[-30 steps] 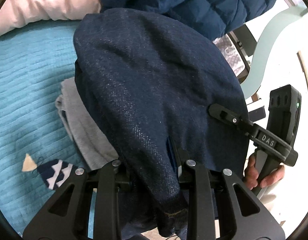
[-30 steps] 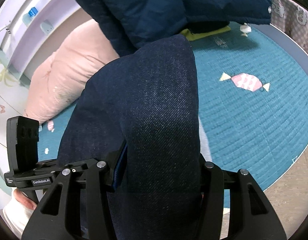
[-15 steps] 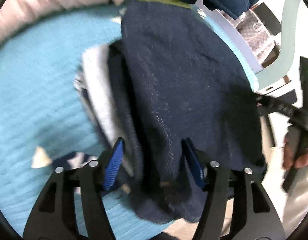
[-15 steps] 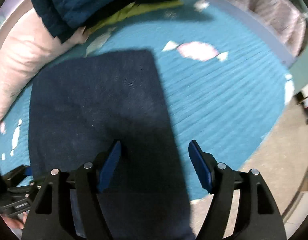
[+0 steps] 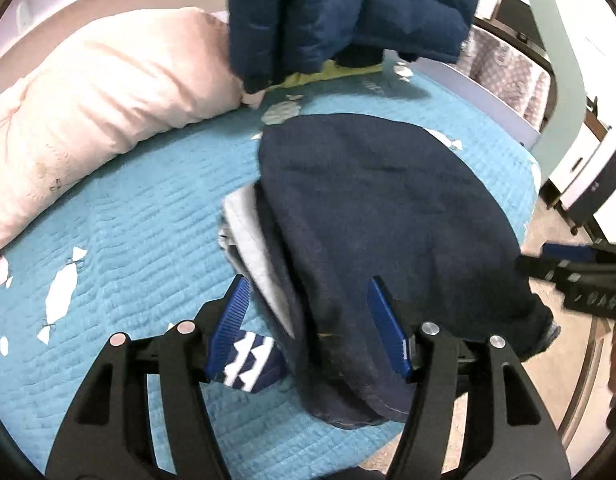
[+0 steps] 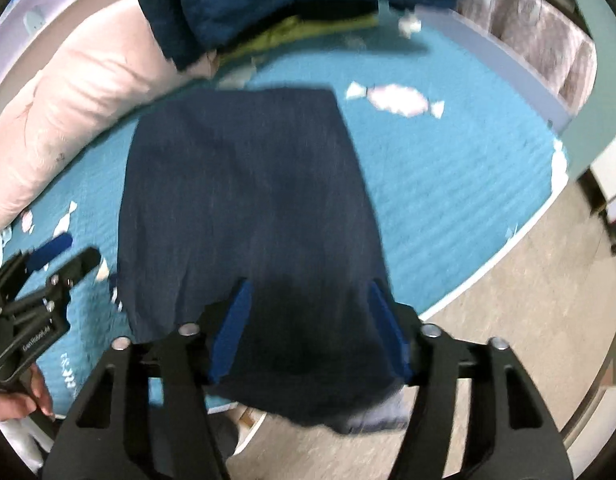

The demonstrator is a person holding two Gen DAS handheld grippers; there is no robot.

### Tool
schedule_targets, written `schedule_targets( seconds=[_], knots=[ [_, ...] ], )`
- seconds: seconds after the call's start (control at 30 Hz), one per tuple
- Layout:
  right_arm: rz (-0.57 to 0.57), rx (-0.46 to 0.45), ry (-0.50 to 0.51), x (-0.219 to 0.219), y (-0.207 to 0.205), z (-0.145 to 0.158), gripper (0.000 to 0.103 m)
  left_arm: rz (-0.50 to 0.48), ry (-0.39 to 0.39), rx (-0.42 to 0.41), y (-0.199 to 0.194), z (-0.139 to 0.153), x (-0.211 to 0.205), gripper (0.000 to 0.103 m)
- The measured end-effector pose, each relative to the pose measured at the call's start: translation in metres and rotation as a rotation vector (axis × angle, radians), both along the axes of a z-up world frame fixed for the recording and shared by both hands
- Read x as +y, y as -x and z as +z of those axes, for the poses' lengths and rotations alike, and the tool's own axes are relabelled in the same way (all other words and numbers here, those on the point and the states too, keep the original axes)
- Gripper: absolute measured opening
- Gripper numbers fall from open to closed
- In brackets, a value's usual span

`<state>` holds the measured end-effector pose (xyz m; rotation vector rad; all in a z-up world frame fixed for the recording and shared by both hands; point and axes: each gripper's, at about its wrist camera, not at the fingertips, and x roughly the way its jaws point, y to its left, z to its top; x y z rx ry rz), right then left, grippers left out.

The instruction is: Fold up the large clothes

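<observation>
Folded dark navy jeans [image 5: 388,216] lie on a teal quilted mat [image 5: 139,216], on top of a folded grey garment [image 5: 251,248]. The jeans also show in the right wrist view [image 6: 247,208], with their near edge hanging over the mat's edge. My left gripper [image 5: 308,328] is open and empty above the near left part of the pile. My right gripper [image 6: 308,332] is open and empty above the jeans' near edge. Each gripper shows in the other's view, the right one [image 5: 580,276] and the left one [image 6: 39,284].
A pink pillow [image 5: 91,112] lies at the mat's far left. A dark blue puffer jacket [image 5: 348,8] hangs over the far side, above a yellow-green cloth [image 5: 328,76]. A patterned box [image 6: 548,32] and white furniture [image 5: 588,168] stand at the right. Beige floor [image 6: 528,300] borders the mat.
Both grippers have let go of the jeans and opened. The jeans have dropped flat onto the grey garment. Both grippers have pulled back and up.
</observation>
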<state>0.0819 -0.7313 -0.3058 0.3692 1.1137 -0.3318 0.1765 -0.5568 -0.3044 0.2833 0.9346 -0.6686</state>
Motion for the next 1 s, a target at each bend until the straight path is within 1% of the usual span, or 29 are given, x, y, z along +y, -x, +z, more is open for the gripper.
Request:
schedule_targets(
  seconds=[0.1, 0.13, 0.17, 0.2, 0.23, 0.27, 0.3, 0.33, 0.37, 0.4, 0.47, 0.53, 0.57, 0.6, 0.63, 0.7, 0.73, 0.8, 0.9, 0.97, 1.0],
  knots=[
    [-0.026, 0.033, -0.002, -0.002, 0.005, -0.019, 0.051, -0.017, 0.01, 0.047, 0.003, -0.011, -0.008, 0.062],
    [-0.061, 0.062, -0.012, -0.009, 0.006, -0.032, 0.05, -0.022, 0.004, 0.067, 0.002, -0.018, -0.012, 0.061],
    [-0.081, 0.073, -0.03, -0.013, 0.007, -0.039, 0.049, -0.026, -0.005, 0.079, 0.002, -0.024, -0.014, 0.059],
    [-0.107, 0.067, -0.071, -0.021, 0.008, -0.052, 0.049, -0.03, -0.02, 0.097, 0.001, -0.033, -0.017, 0.056],
    [-0.122, 0.065, -0.087, -0.025, 0.008, -0.059, 0.049, -0.019, -0.04, 0.145, -0.004, -0.047, -0.019, 0.049],
    [-0.139, 0.068, -0.099, -0.03, 0.008, -0.067, 0.049, 0.006, -0.056, 0.199, -0.01, -0.061, -0.018, 0.046],
    [-0.151, 0.071, -0.107, -0.034, 0.007, -0.076, 0.053, 0.035, -0.044, 0.259, -0.017, -0.076, -0.014, 0.046],
    [-0.161, 0.077, -0.115, -0.039, 0.006, -0.086, 0.06, 0.054, 0.002, 0.306, -0.025, -0.089, -0.009, 0.047],
    [-0.186, 0.076, -0.119, -0.045, 0.007, -0.093, 0.08, 0.05, 0.021, 0.308, -0.028, -0.094, -0.007, 0.048],
    [-0.228, 0.072, -0.136, -0.054, 0.01, -0.1, 0.091, 0.037, 0.028, 0.299, -0.028, -0.096, -0.006, 0.048],
    [-0.279, 0.039, -0.249, -0.067, 0.017, -0.113, 0.091, 0.011, 0.023, 0.286, -0.028, -0.097, -0.008, 0.049],
    [-0.305, -0.008, -0.331, -0.072, 0.023, -0.12, 0.091, 0.006, 0.03, 0.306, -0.032, -0.098, -0.007, 0.049],
    [-0.309, -0.027, -0.342, -0.071, 0.026, -0.119, 0.088, 0.005, 0.032, 0.326, -0.034, -0.097, -0.005, 0.049],
    [-0.308, -0.047, -0.349, -0.069, 0.028, -0.115, 0.077, 0.003, 0.024, 0.331, -0.034, -0.093, -0.005, 0.049],
    [-0.304, -0.062, -0.354, -0.066, 0.029, -0.11, 0.071, 0.004, 0.012, 0.329, -0.034, -0.088, -0.004, 0.049],
    [-0.303, -0.075, -0.319, -0.057, 0.032, -0.095, 0.063, 0.008, -0.005, 0.326, -0.034, -0.075, -0.004, 0.04],
    [-0.295, -0.086, -0.276, -0.05, 0.033, -0.083, 0.061, 0.005, -0.005, 0.328, -0.032, -0.069, -0.004, 0.034],
    [-0.281, -0.114, -0.204, -0.036, 0.035, -0.063, 0.055, -0.017, 0.038, 0.318, -0.026, -0.049, 0.0, 0.034],
    [-0.271, -0.146, -0.16, -0.028, 0.036, -0.046, 0.051, -0.065, 0.066, 0.26, -0.013, -0.025, -0.002, 0.034],
    [-0.275, -0.154, -0.109, -0.026, 0.04, -0.038, 0.049, -0.094, 0.078, 0.249, -0.006, -0.018, -0.006, 0.034],
    [-0.27, -0.149, -0.075, -0.023, 0.04, -0.036, 0.048, -0.102, 0.085, 0.259, -0.004, -0.017, -0.008, 0.034]
  ],
)
